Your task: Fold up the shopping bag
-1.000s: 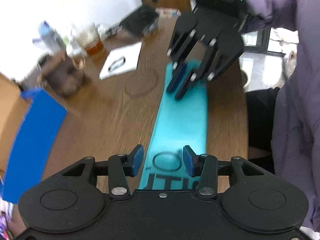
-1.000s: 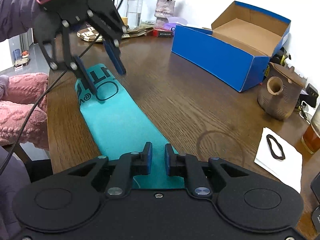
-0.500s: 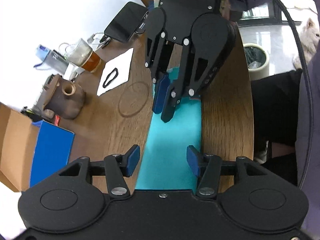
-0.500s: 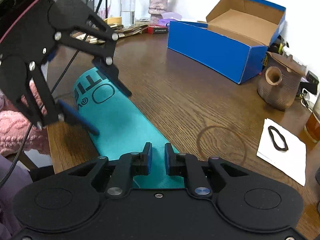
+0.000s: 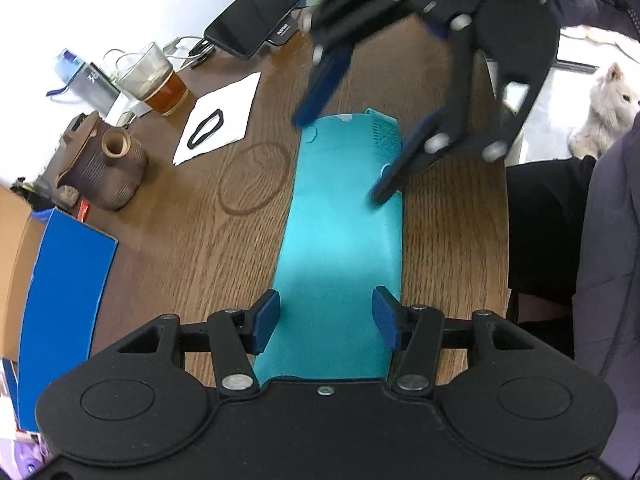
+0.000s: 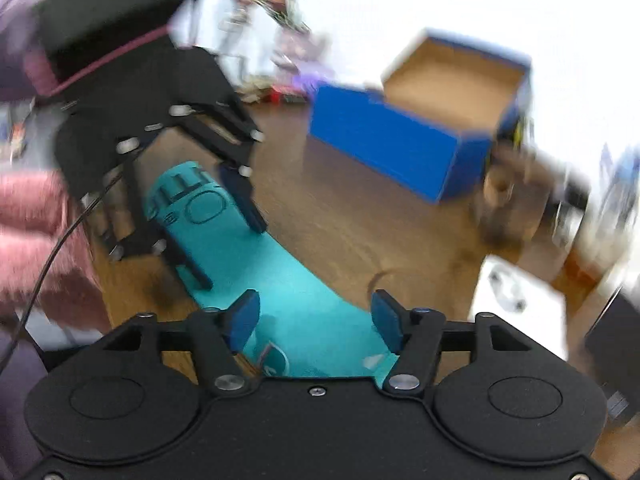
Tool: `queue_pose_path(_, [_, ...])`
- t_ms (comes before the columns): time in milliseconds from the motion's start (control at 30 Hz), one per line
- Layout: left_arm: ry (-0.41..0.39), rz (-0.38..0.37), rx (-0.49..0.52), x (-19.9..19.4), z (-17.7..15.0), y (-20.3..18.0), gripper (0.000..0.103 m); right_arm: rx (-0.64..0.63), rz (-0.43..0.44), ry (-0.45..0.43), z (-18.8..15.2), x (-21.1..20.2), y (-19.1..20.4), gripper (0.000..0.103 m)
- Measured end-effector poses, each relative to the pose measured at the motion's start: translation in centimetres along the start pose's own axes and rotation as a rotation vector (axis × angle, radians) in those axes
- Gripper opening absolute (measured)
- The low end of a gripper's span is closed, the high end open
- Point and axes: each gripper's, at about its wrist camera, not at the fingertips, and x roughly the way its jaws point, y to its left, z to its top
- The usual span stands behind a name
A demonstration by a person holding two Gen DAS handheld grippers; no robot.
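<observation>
The shopping bag (image 5: pixel 340 220) lay flat on the brown wooden worktop (image 5: pixel 208 216), near the edge where the person sat. It was already a long, thin strip, so it looked partly folded. It was teal, smooth and soft-looking, with dark letters at one end and a little mesh patch at the other end.

The left claw (image 5: pixel 326 322) hung low over one end of the strip. Its two blue pads stood apart, one at each long side of the bag, not pinching it. I think it was there to keep that end in place or to take hold of it.

The right claw (image 6: pixel 316 320) was over the other end. Its jaws were opening, with the bag under them but not pinched. I think it had just let go.

The claws were black and hard, with flat blue pads.

Farther off, toward the far side of the worktop, stood a blue cardboard box (image 5: pixel 60 304) with its top open, a rough brown clay pot (image 5: pixel 104 168), a glass of tea (image 5: pixel 154 80), and a white paper (image 5: pixel 220 116) with a black loop on it. A dark ring mark (image 5: pixel 254 178) showed in the wood just beside the bag.
</observation>
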Motion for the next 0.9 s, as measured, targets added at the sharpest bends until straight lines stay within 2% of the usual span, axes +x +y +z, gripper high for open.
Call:
queue_pose_path(33, [-0.001, -0.007, 0.004, 0.0, 0.0, 0.1, 0.052, -0.125, -0.019, 0.021, -0.2, -0.5, 0.8, 0.071])
queue_pose_path(133, [-0.007, -0.032, 0.009, 0.0, -0.1, 0.4, 0.052, -0.309, -0.031, 0.079, -0.3, -0.7, 1.3, 0.073])
queue_pose_path(233, [-0.011, -0.085, -0.008, 0.3, -0.2, 1.4, 0.052, -0.413, 0.018, 0.137, 0.4, 0.1, 0.4, 0.076])
queue_pose_path(300, [-0.011, -0.109, -0.015, 0.3, -0.2, 1.8, 0.052, -0.482, 0.110, 0.194, 1.3, 1.3, -0.3, 0.077])
queue_pose_path(367, [-0.009, -0.127, -0.016, 0.4, -0.1, 2.0, 0.052, -0.529, 0.163, 0.235, 1.8, 2.1, -0.4, 0.080])
queue_pose_path(467, [-0.011, -0.149, -0.012, 0.6, -0.1, 2.3, 0.053, -0.498, 0.288, 0.326, 3.5, 4.0, -2.2, 0.079])
queue_pose_path(633, [-0.018, -0.182, -0.024, 0.8, -0.2, 3.1, 0.055, -0.311, 0.537, 0.511, 5.3, 7.9, -6.0, 0.075])
queue_pose_path(700, [-0.029, -0.167, -0.030, 0.6, -0.3, 2.9, 0.055, -0.263, 0.584, 0.544, 5.5, 8.8, -6.8, 0.075])
queue_pose_path(800, [-0.047, -0.123, -0.018, -0.1, -0.5, 1.8, 0.056, -0.268, 0.594, 0.550, 5.6, 8.5, -6.6, 0.073])
queue_pose_path(900, [-0.079, -0.055, 0.000, -1.3, -1.0, -0.2, 0.069, -0.270, 0.591, 0.528, 5.5, 7.1, -5.5, 0.073])
